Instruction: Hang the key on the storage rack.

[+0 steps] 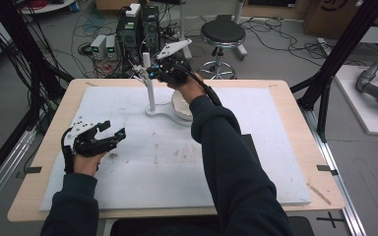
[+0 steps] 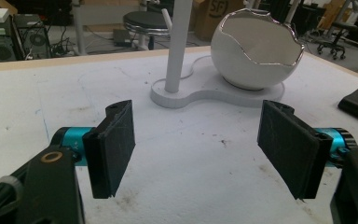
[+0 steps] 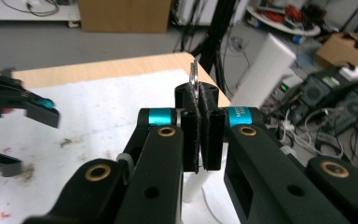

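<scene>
High view: right tool (image 1: 142,73) raised at 12 o'clock over the surface (image 1: 177,157), level with the top of the post (image 1: 150,93) of the white stand (image 1: 157,111); left tool (image 1: 114,129) low at 9 o'clock, well apart from the stand. Right gripper view: right tool (image 3: 199,126) pinched closed on a thin silver piece (image 3: 194,77), its rim standing up above the pads; kind of piece too slim to tell, probably a ring or hoop. Left gripper view: left tool (image 2: 198,140) spread wide, nothing between the jaws, aimed at the post (image 2: 177,46) and at the egg-shaped bowl (image 2: 256,51) to the post's 3 o'clock on the same base. Judged progress: pick-up done, carry to the stand nearly done; left to do, lowering the piece over or onto the post top, letting go, drawing back. Seating on the post not yet seen.
</scene>
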